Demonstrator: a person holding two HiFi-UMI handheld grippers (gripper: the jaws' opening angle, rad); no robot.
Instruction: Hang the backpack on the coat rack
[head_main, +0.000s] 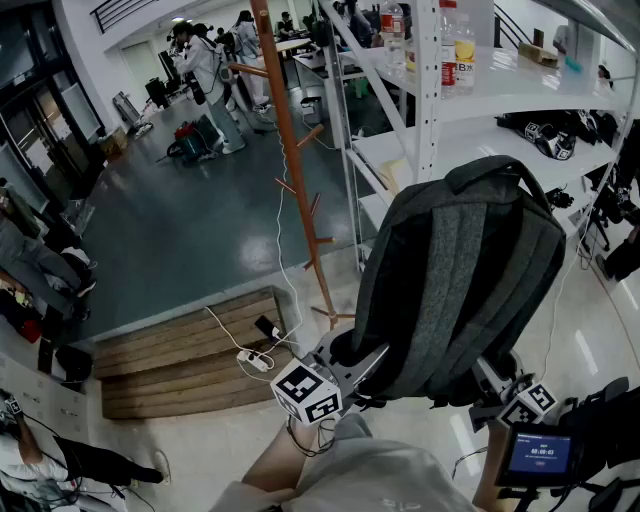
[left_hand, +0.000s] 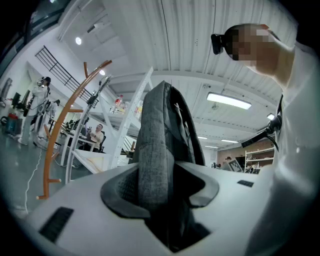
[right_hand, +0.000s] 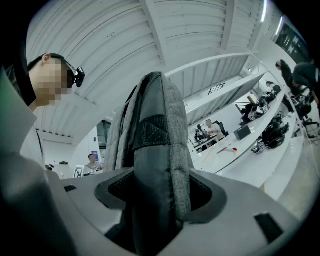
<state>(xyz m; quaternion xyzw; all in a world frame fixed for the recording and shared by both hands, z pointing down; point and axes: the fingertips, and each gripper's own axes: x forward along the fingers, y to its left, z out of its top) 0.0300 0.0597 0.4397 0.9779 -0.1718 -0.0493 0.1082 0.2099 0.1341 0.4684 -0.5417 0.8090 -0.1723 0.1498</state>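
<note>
A grey backpack (head_main: 455, 285) is held up in the air, straps toward me, its top handle (head_main: 490, 168) uppermost. My left gripper (head_main: 350, 365) is shut on its lower left side; in the left gripper view the grey fabric (left_hand: 155, 150) fills the gap of that gripper (left_hand: 161, 192). At the lower right side my right gripper (head_main: 492, 385) is shut on the bag as well, its pads pressing a padded edge (right_hand: 157, 165) in the right gripper (right_hand: 159, 192). The brown wooden coat rack (head_main: 290, 160) stands to the left of the bag, apart from it, with short pegs along its pole.
White metal shelving (head_main: 430, 110) with bottles stands right behind the bag. A wooden platform (head_main: 185, 350) lies on the floor at left, with a white power strip (head_main: 255, 360) and cable. People stand far back. A small screen (head_main: 540, 452) is at bottom right.
</note>
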